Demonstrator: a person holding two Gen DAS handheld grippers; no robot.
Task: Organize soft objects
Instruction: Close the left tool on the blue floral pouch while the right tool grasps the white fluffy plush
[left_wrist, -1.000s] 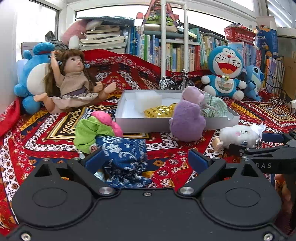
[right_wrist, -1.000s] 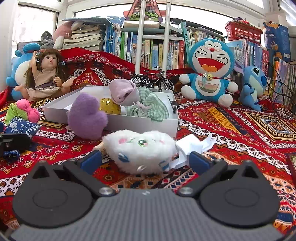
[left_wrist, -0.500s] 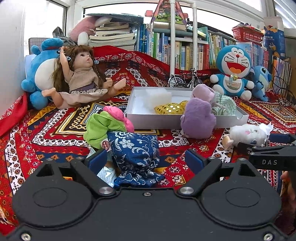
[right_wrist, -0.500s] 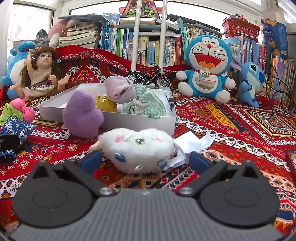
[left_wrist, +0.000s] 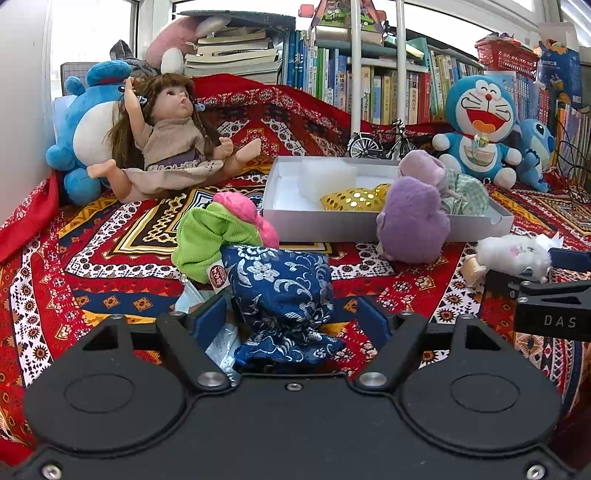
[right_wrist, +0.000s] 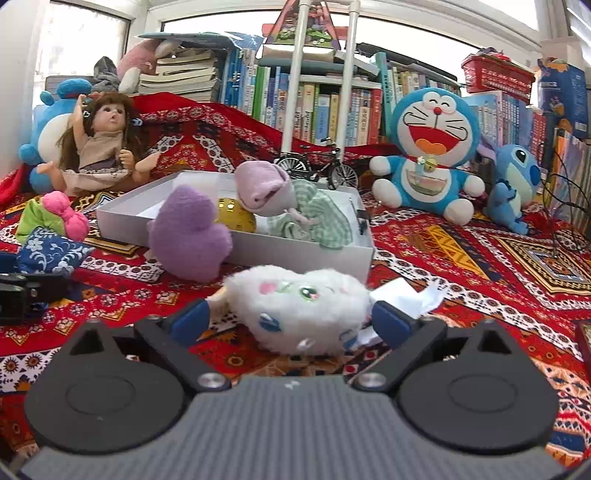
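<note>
- Far left, one blue-and-white plush (left_wrist: 86, 122) sits against the wall, with one doll (left_wrist: 173, 144) leaning across its front.
- One green-and-pink soft toy (left_wrist: 218, 232) lies on the red patterned cloth (left_wrist: 110, 266), touching one blue brocade pouch (left_wrist: 284, 291) just in front of it.
- The left gripper (left_wrist: 291, 321) straddles that pouch; its jaws have just been closing, yet both pads stand a little off the fabric, so nothing is pinched.
- One white box (left_wrist: 332, 223) sits mid-cloth, holding one white foam block (left_wrist: 327, 177), one gold sequinned piece (left_wrist: 351, 197) and one hooded doll in green check (right_wrist: 295, 210).
- One purple plush (right_wrist: 188, 236) leans on the box's front wall, outside it.
- One white fluffy toy (right_wrist: 299, 310) lies on the cloth before the box, between the fingers of the right gripper (right_wrist: 291, 321); those jaws have just been closing slightly, are spread wide, and whether the pads touch the fur I cannot tell.
- One toy bicycle (right_wrist: 317, 166) stands behind the box.
- Right: one Doraemon plush (right_wrist: 432, 155), then one Stitch plush (right_wrist: 513, 181).
</note>
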